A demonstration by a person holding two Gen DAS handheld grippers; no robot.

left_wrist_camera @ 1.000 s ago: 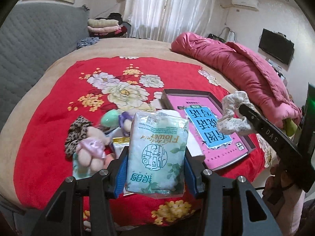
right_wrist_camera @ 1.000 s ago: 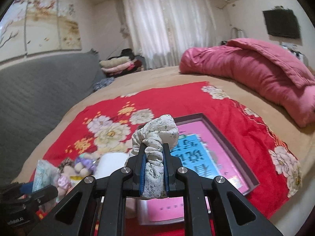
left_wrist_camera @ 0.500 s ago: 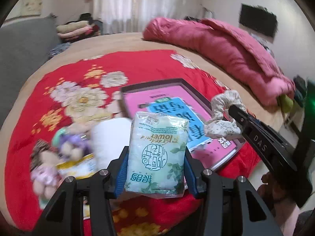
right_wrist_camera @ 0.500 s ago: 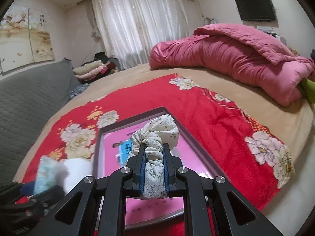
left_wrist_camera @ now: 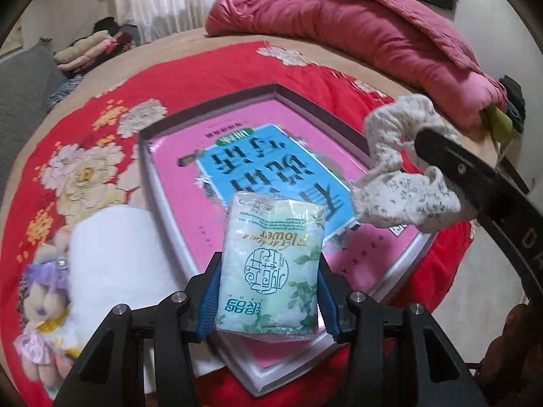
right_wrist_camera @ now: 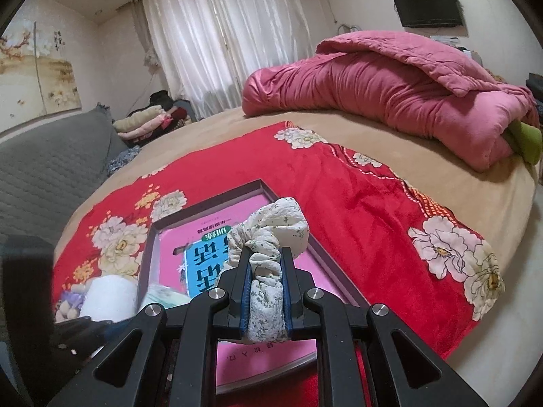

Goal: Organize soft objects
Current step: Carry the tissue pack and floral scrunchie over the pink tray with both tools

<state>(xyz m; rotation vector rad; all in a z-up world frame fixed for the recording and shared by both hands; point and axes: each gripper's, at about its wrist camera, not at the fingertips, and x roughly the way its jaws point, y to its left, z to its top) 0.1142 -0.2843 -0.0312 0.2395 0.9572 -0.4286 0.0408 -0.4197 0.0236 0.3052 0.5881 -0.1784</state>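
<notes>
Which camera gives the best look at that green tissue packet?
The left wrist view: the tissue packet fills the centre, clamped between the left gripper's fingers, print readable. The right wrist view catches only a pale corner at lower left.

One tissue pack (left_wrist_camera: 271, 264), one scrunchie (left_wrist_camera: 400, 173), one box (left_wrist_camera: 163, 183), one white roll (left_wrist_camera: 112, 257), two hand-held grippers.

Tissue pack (left_wrist_camera: 271, 268): glossy, crinkled clear plastic film. Scrunchie (right_wrist_camera: 268, 247): matt, gathered floral cloth. Box (left_wrist_camera: 342, 129): smooth card, with a slick pink printed cover. Blanket (right_wrist_camera: 339, 183): red plush, fleecy. Quilt (right_wrist_camera: 390, 84): pink, soft, faintly sheened. Left claw (left_wrist_camera: 268, 302): matt black plastic, with blue rubbery pads.
</notes>
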